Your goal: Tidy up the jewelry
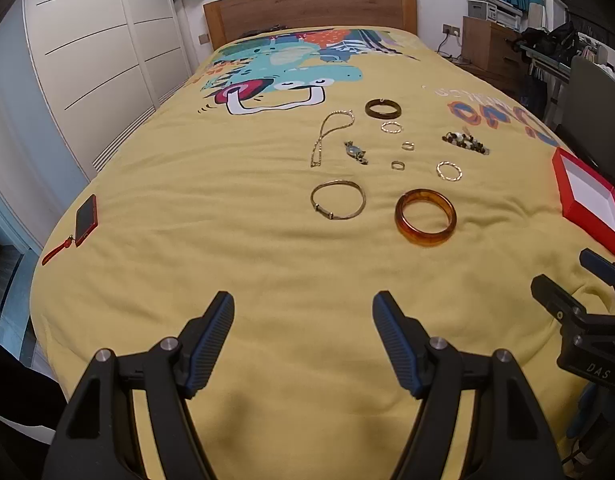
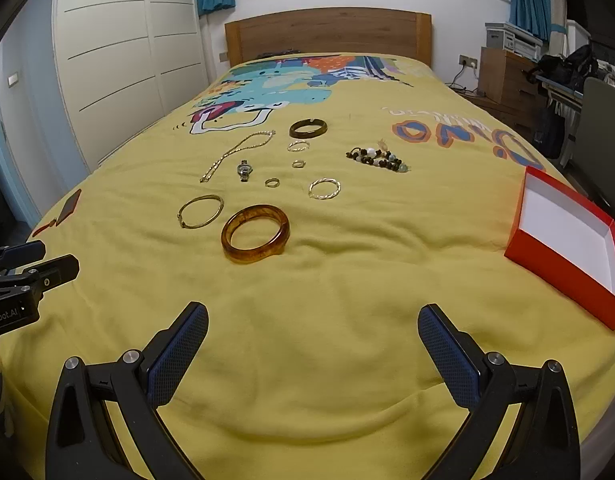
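Amber bangle: translucent amber-brown plastic bangle point(image 2: 255, 233) lies flat on the yellow printed bedspread point(image 2: 347, 320), far of both grippers and touching neither; it is the nearest piece.
Left gripper: left gripper point(image 1: 303, 320) has its blue-padded fingers point(image 1: 211, 340) spread wide, holding nothing, low over bare bedspread.
Right gripper: right gripper point(image 2: 313, 332) is likewise spread wide and empty; the bangle sits far and left of its gap.
Thin bracelet: thin gold wire bracelet point(image 2: 200, 211) lies just left of the amber bangle, apart from it.
Far pieces: twisted gold hoop point(image 2: 324, 189), two small rings point(image 2: 272, 183), small watch face point(image 2: 243, 170), gold chain necklace point(image 2: 235, 154), dark brown bangle point(image 2: 308, 128) and a mixed bead bracelet point(image 2: 377, 159) are scattered farther up, each apart.
Box: open red cardboard box with white inside point(image 2: 567, 240) sits at the right edge, well apart from the jewellery.
Open room: wide bare bedspread lies between fingers and jewellery.
Left edge: red phone point(image 1: 86, 220) near the left edge.
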